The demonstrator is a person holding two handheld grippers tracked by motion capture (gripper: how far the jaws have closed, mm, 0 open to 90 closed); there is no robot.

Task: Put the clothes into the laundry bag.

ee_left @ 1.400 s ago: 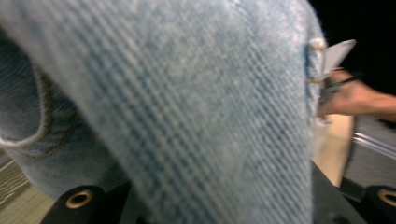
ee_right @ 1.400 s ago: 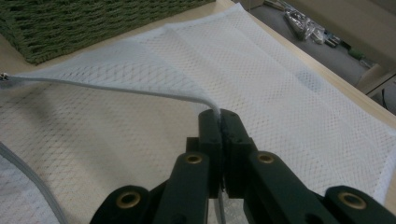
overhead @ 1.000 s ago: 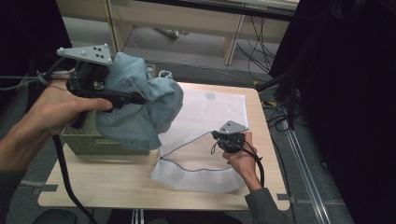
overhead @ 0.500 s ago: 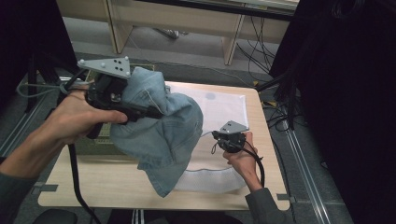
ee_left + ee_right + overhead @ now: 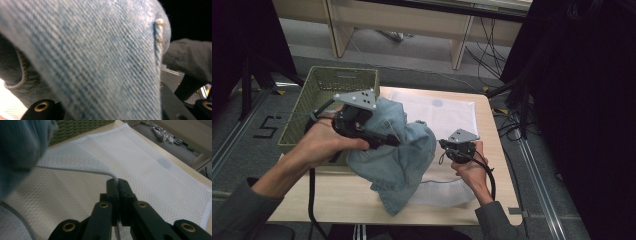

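- Above the table, in the high view, the left gripper holds a bundle of jeans in the air; the denim hangs in folds, its lowest corner reaching the near edge of the table.
- In the left gripper view, the jeans drape across the lens and hide the jaw tips, so the jaws appear pressed on the cloth, though the grip itself cannot be seen directly.
- On the table lies a white mesh laundry bag, spread flat; the hanging jeans overlap its left part.
- In the right gripper view, the right gripper has its jaws pressed together on the grey rim of the mesh laundry bag, lifting that edge so the mouth of the bag gapes slightly toward the jeans.
- At the far left corner of the table stands a green woven basket, with nothing visible inside it; the jeans are out of it and just beside its near right corner.
- Judged progress: the garment is out of the basket and carried to the bag, and the bag's opening is held up.
- Judged remainder: the jeans are not yet inside the bag; they must still be fed through the opening, pushed fully in and released, and the bag perhaps closed.
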